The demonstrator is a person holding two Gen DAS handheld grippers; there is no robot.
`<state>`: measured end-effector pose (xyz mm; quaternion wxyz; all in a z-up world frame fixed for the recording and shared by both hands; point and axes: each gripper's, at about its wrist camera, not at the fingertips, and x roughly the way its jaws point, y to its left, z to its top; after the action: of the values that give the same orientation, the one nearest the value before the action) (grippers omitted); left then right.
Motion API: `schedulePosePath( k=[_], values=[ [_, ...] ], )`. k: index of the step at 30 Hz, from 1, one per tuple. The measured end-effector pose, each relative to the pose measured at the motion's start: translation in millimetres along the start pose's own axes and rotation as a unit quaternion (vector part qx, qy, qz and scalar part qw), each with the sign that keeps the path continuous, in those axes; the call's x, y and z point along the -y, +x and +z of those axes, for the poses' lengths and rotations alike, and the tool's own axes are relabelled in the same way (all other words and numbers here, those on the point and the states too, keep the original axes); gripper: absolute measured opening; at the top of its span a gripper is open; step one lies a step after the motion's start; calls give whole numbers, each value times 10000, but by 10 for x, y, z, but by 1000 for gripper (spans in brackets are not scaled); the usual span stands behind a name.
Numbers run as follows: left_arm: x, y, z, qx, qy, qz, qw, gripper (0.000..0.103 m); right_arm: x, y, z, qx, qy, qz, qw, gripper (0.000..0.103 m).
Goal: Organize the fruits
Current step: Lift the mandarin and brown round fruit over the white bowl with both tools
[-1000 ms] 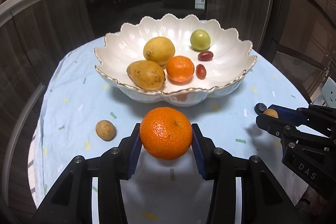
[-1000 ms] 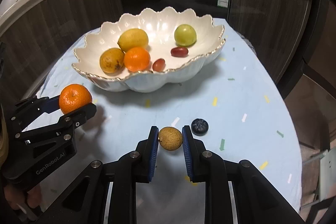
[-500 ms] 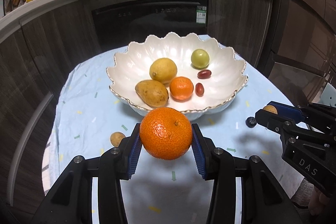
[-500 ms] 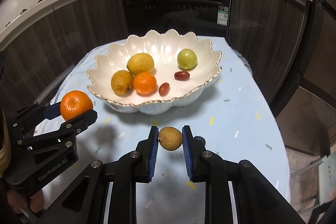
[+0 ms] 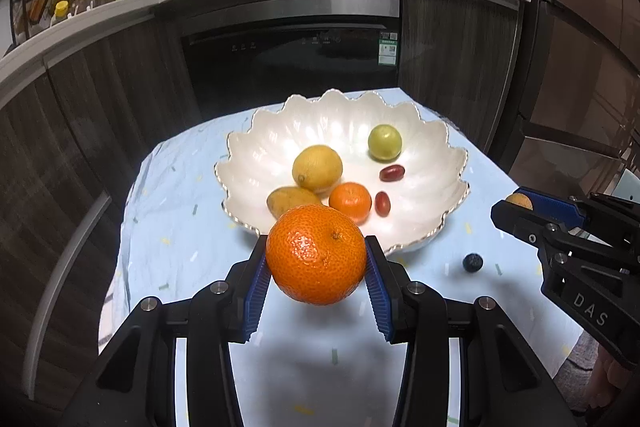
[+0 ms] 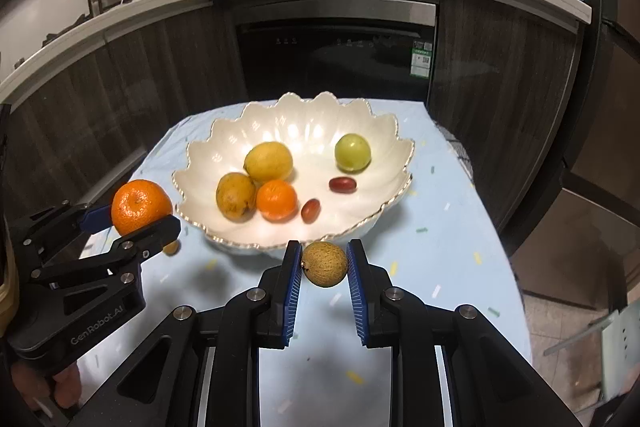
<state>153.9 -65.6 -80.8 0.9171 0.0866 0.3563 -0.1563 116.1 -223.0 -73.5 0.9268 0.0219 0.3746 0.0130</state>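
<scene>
Transport is the step I judge to be in hand: my left claw [image 5: 316,273] is clamped on a mandarin [image 5: 316,254] and my right claw [image 6: 323,269] is clamped on a longan [image 6: 324,264], both fruits held in the air just short of the near rim of the bowl [image 6: 200,155]. Neither fruit is over the bowl yet, as far as I can tell from the wrist views. The next move, I think, calls for carrying each claw forward over the scalloped rim, lowering into a free patch of the bowl, and only then letting the fingers part; the right half of the bowl looks barer, so the longan could go there, while the mandarin needs room beside the cluster on the left so it does not knock the fruit already lying inside. Counting the bowl: one lemon [image 6: 268,161], one brownish pear-like fruit [image 6: 235,195], one small orange [image 6: 277,200], one green fruit [image 6: 352,152] and two red grapes [image 6: 343,184], six in all. On the blue-clothed surface [image 6: 440,227] I count one blueberry [image 5: 473,262] and one second longan [image 6: 172,247], half hidden behind the left claw. So two fruits are held and two wait.
</scene>
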Motion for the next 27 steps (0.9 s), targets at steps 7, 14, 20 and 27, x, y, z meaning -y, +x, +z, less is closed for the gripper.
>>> schedulePosePath(
  k=[7,14,20,27],
  values=[
    [25,53,165,19,8,-24,10000,44,74,34,180,85,6,-24,10000,24],
    [34,146,327,19,13,-49,10000,44,121,108,364,136,31,-12,9999,24],
    [23,257,443,-17,-3,-66,10000,44,156,212,503,112,40,-10,9999,24],
    [17,414,482,-160,-62,-127,9998,44,173,378,620,26,31,8,10000,24]
  ],
)
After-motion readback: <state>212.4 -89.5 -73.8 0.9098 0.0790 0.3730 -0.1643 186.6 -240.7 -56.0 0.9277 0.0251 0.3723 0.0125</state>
